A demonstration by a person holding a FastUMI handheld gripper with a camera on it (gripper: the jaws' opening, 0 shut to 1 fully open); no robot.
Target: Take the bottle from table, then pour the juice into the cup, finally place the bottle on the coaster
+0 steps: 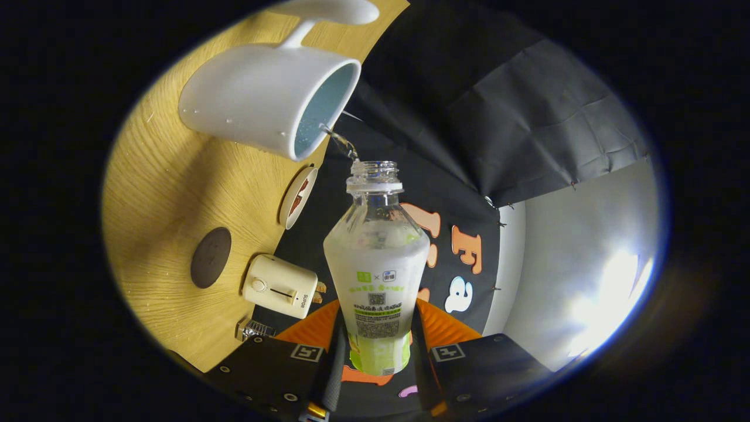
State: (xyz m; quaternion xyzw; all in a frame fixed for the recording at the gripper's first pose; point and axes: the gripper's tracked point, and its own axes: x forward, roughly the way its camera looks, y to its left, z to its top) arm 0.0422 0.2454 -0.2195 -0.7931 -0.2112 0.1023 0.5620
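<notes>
Gripper fingers were clamped on the lower body of the bottle, which was tipped so its open neck met the rim of the white cup on the wooden table, a thin stream crossing between them. Thin clear plastic, part full: judged light, squeezable and slick, best held low on the labelled section. Dark round coaster lay beyond the left finger, beside a cream toaster.

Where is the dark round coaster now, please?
In the gripper view, the coaster lies flat on the wooden table, beside the small cream toaster, apart from the bottle held in the gripper.
</notes>
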